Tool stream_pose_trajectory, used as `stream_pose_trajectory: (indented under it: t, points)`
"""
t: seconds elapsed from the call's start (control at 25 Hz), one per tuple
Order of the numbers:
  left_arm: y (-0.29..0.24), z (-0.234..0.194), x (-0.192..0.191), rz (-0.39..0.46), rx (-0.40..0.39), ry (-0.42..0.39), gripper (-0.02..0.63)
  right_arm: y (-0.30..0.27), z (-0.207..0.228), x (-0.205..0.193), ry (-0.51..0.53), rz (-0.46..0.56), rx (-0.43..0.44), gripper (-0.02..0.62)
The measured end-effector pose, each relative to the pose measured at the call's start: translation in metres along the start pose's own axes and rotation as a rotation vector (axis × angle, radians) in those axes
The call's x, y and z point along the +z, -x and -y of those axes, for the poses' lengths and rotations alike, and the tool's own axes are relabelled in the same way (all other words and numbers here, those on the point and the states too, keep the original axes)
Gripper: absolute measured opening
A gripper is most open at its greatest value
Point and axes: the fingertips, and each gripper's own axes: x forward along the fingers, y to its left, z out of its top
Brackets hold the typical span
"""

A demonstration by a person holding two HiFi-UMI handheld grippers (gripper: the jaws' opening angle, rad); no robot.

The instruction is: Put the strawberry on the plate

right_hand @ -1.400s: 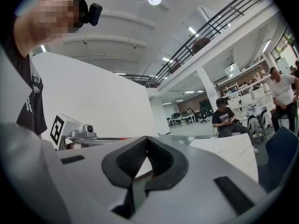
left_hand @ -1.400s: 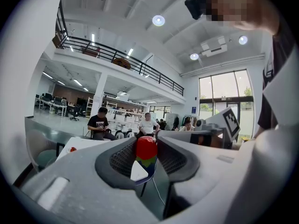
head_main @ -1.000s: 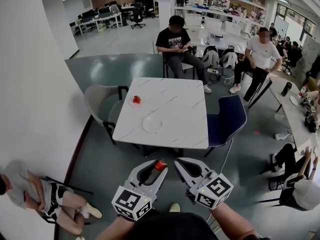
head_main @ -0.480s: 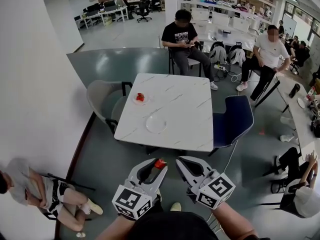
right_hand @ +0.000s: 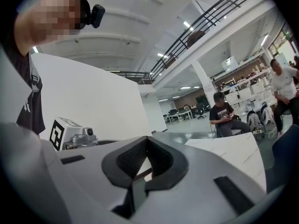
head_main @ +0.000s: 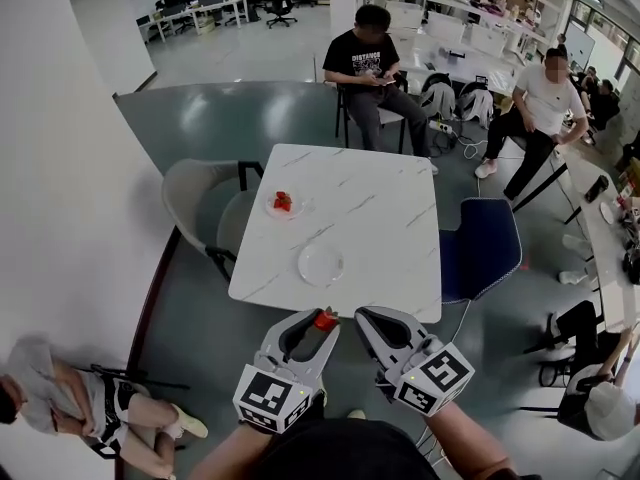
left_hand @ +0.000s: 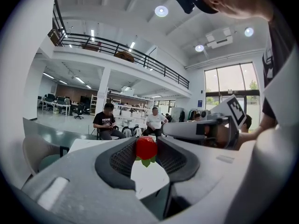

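Note:
A red strawberry with green leaves is pinched at the tips of my left gripper, which is shut on it just short of the white marble table's near edge. A clear empty plate lies on the table near that edge, straight beyond the held fruit. Farther left, a second small plate carries another strawberry. My right gripper hangs beside the left one, jaws together with nothing between them.
A grey chair stands at the table's left and a blue chair at its right. Two seated persons are beyond the table. Another person sits by the white wall at lower left.
Both grippers and the view have come closer to the table; the held strawberry now sits just below the table's near edge. The grip on it has not changed.

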Motion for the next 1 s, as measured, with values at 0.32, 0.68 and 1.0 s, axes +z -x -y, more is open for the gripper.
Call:
stream_pose_trajectory:
  t: [0.32,0.68,1.0]
  points:
    - [-0.049,-0.077,-0.011,-0.061,-0.061,-0.053,0.115,-0.074,0.046,0.008,-0.003,-0.005,-0.081,0.003]
    - [-0.092,-0.127,-0.039,-0.144,-0.106,-0.086,0.115,-0.123,0.083,0.003,-0.013,-0.033,-0.135,0.003]
    - [-0.142,-0.163,-0.086,-0.243,-0.091,-0.099,0.115,-0.157,0.137,-0.017,-0.039,-0.065,-0.138,0.003]
